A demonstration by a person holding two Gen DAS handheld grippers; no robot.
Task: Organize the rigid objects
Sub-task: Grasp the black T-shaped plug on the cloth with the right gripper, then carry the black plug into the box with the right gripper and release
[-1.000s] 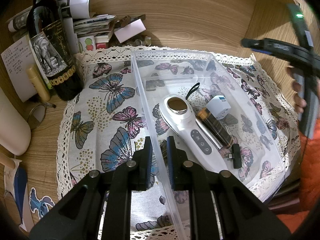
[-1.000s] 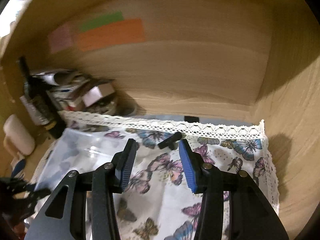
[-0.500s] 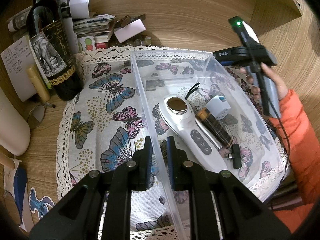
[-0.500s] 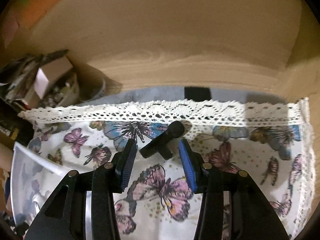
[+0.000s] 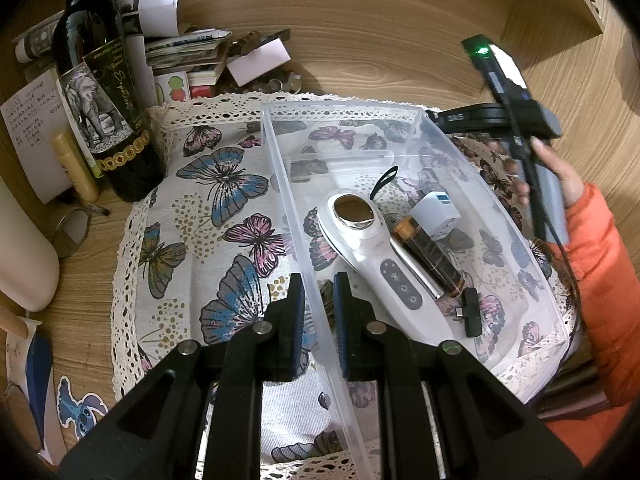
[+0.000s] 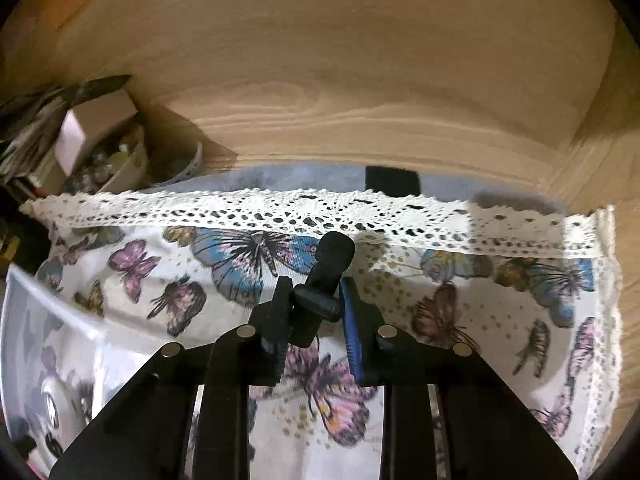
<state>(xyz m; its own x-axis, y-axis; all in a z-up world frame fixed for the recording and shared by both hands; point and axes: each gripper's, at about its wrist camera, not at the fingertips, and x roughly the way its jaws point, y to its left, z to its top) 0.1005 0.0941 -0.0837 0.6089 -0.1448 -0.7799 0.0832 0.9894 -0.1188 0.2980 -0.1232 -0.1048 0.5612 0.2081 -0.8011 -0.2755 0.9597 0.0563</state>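
Observation:
A clear plastic bin [image 5: 280, 184] sits on a butterfly cloth [image 5: 224, 208]. In it lie a white handheld device [image 5: 372, 248], a brown tube [image 5: 428, 256], a white adapter [image 5: 436, 212] and a small black dongle [image 5: 470, 312]. My left gripper [image 5: 318, 296] is shut on the bin's left wall. In the right wrist view, my right gripper [image 6: 314, 300] has closed around a small black clip microphone [image 6: 324, 276] lying on the cloth near the lace edge. The right gripper also shows in the left wrist view [image 5: 508, 96], beyond the bin's far right corner.
A wine bottle [image 5: 104, 92], a pile of papers and boxes [image 5: 192, 56] and a cream tube [image 5: 74, 168] stand at the back left. A wooden back wall [image 6: 360, 80] and side wall enclose the desk. The bin's corner [image 6: 48, 320] lies left of the right gripper.
My right gripper moved forward and down over the black microphone and narrowed its jaws onto it. My left gripper stayed shut on the bin wall.

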